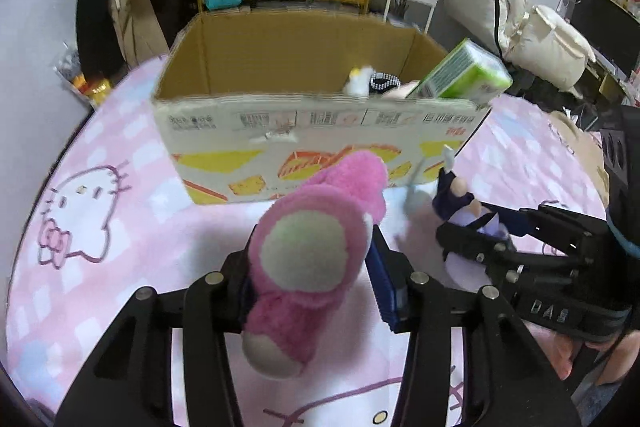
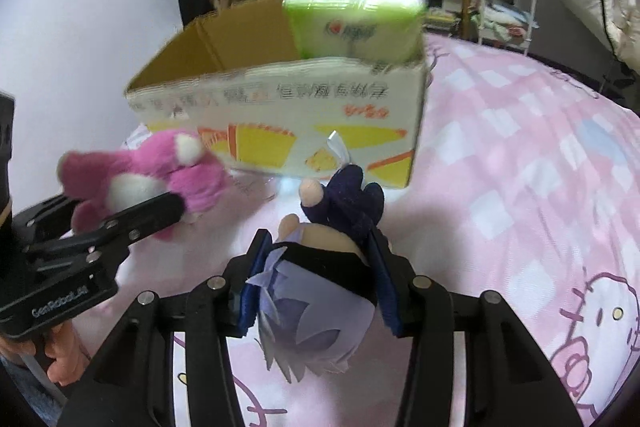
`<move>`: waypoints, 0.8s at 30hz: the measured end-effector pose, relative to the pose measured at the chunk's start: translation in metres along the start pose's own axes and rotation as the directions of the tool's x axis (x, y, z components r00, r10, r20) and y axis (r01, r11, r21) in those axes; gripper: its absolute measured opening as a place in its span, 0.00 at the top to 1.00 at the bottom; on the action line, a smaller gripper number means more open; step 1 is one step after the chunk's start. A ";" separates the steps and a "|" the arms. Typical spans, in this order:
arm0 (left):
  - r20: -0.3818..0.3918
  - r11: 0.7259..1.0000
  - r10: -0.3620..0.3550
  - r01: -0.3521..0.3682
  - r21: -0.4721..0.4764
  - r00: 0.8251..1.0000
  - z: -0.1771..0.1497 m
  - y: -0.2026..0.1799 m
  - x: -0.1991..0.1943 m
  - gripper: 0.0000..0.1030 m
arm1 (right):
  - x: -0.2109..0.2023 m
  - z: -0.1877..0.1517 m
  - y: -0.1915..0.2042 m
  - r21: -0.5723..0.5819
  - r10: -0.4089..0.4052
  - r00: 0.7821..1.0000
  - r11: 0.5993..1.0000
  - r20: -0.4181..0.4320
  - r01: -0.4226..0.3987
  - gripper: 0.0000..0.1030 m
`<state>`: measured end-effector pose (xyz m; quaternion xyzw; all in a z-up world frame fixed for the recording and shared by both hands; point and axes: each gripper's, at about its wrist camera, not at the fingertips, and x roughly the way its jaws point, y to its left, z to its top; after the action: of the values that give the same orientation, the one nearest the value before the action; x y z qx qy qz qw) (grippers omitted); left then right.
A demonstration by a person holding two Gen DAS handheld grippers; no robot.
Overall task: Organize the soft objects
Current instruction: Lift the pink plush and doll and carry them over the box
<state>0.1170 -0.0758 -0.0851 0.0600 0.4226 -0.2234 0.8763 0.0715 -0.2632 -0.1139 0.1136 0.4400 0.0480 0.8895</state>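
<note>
Left hand-held gripper [image 1: 312,291] clamped on a pink plush bear [image 1: 316,247], lifted above the pink bedspread [image 1: 120,267], just in front of the cardboard box [image 1: 304,143]. Right hand-held gripper [image 2: 316,283] closed around a small doll with pale purple hair [image 2: 312,319], also near the box front. Inside the box, at its right end: a green tissue pack [image 2: 356,15], tilted, beside a few small items too blurred to name.

pink plush bear [image 1: 316,259] lower centre, clamped; purple-haired doll [image 2: 316,311] lower centre, clamped; open cardboard box [image 1: 320,131] mid-frame.
</note>
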 end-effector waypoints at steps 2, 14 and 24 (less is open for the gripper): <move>0.037 1.000 0.024 -0.024 -0.001 0.999 0.000 0.001 -0.014 0.54 | -0.013 0.001 0.000 0.007 -0.005 0.999 1.000 0.043 0.005 0.51; 0.277 0.991 0.130 -0.132 -0.011 0.952 0.000 0.005 -0.098 0.54 | -0.097 0.011 0.010 -0.027 0.001 0.939 1.000 0.343 0.009 0.51; 0.434 0.982 0.153 -0.187 0.037 0.888 0.025 -0.004 -0.138 0.54 | -0.138 0.044 0.013 -0.062 0.017 0.877 0.998 0.480 0.015 0.50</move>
<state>0.0580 -0.0400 0.0367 0.0800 0.2035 -0.1699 0.9609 0.0231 -0.2835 0.0218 0.0939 0.2041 0.0329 0.9739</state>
